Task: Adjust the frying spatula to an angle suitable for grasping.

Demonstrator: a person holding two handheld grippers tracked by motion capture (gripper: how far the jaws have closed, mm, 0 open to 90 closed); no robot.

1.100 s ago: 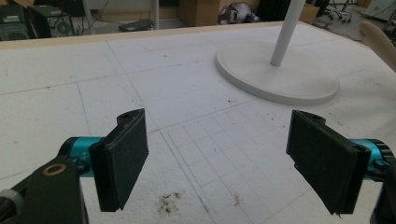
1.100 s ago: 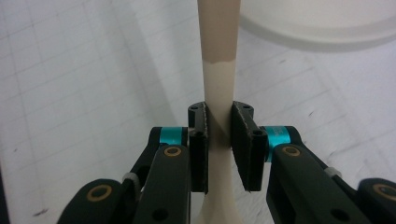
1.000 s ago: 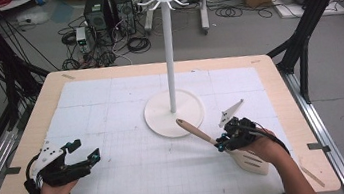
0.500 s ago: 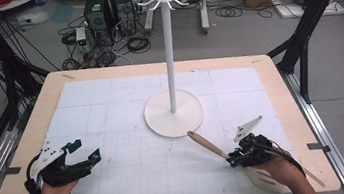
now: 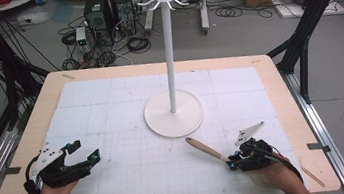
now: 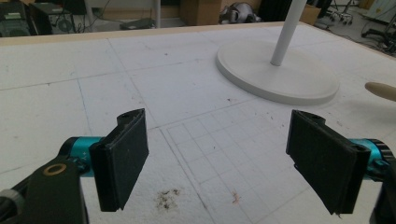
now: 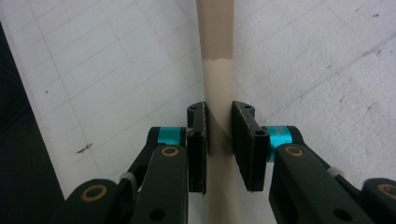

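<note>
The spoon lies near the table's right front corner, its handle between the right gripper's jaws, which have just been easing apart, so setting it down seems nearly done. The left gripper gapes wide, empty. White gridded mat; cluttered workshop floor behind.

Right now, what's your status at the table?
Left gripper open, nothing between. Right gripper jaws just opening, wooden utensil handle between them, lying flat. White stand ahead, clear of both.
</note>
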